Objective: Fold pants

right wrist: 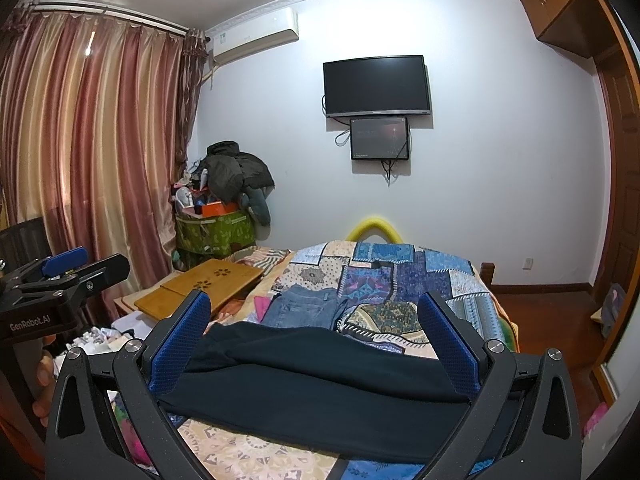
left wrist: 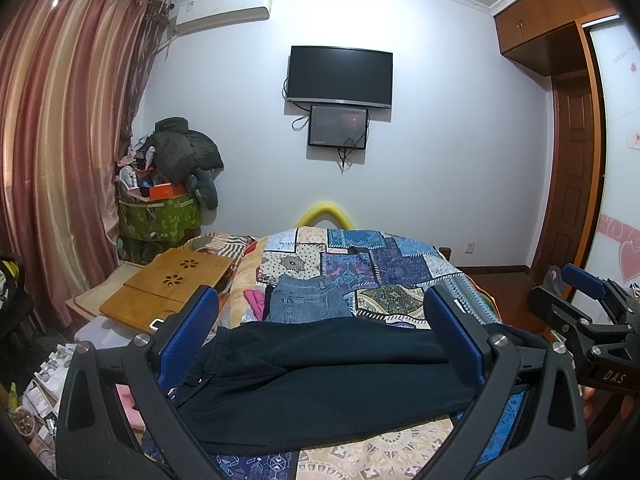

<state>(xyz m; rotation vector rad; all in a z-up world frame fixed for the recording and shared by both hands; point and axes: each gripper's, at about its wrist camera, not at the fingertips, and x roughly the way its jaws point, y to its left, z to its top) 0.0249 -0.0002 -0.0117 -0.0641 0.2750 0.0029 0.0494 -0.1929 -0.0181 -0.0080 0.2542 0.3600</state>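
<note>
Two grippers, the left gripper [left wrist: 320, 320] and the right gripper [right wrist: 314, 320], stood wide apart in their jaws, holding nothing. Black pants [left wrist: 320, 376] lay across the lower centre on the patchwork bedspread [left wrist: 360, 264], with folded jeans [left wrist: 304, 300] just behind.

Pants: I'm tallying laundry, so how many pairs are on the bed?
2. Black pants lie across the near edge, between the open tongs. Folded jeans sit just beyond them on the quilt. More may be hidden.
</note>
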